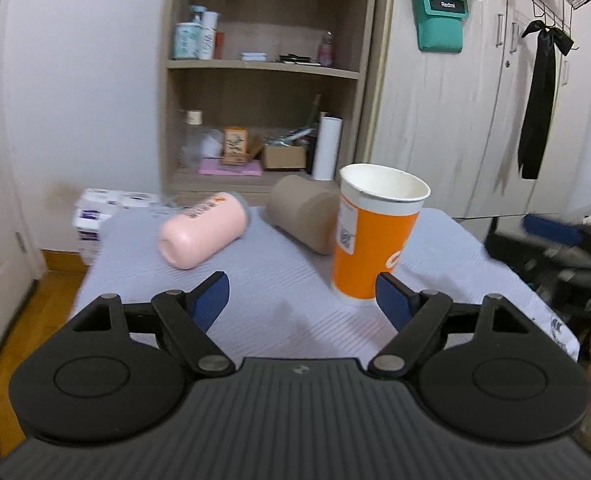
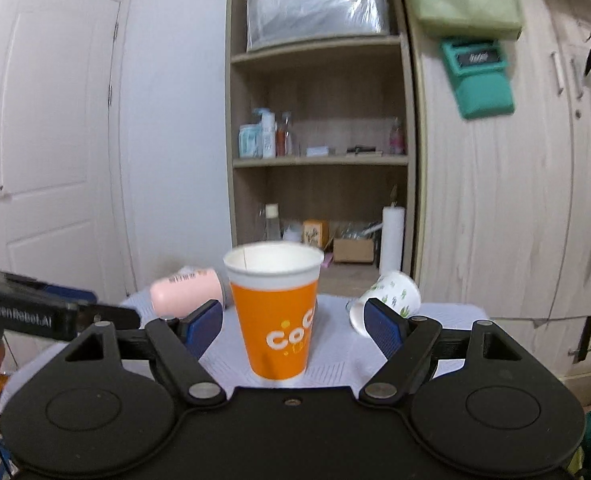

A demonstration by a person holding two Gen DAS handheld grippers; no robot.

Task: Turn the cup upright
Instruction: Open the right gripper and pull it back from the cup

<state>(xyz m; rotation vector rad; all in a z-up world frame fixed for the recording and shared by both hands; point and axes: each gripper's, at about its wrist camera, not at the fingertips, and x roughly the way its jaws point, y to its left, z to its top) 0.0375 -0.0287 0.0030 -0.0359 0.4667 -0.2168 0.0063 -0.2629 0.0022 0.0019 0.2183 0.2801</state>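
An orange and white paper cup [image 1: 375, 232] stands upright on the grey-clothed table [image 1: 279, 312]; it also shows in the right wrist view [image 2: 275, 308]. My left gripper [image 1: 303, 300] is open, with the cup just beyond its right finger. My right gripper [image 2: 295, 320] is open, its blue pads on either side of the cup, not touching it. A pink cup [image 1: 203, 234] and a brown cup [image 1: 303, 212] lie on their sides behind. A white cup with a green print [image 2: 387, 300] lies on its side at the right.
An open shelf unit [image 1: 263, 80] with bottles and boxes stands behind the table. A wardrobe [image 1: 475, 100] is to the right, a white door [image 2: 47, 120] to the left. The left gripper's body [image 2: 35, 312] shows at the left edge of the right wrist view.
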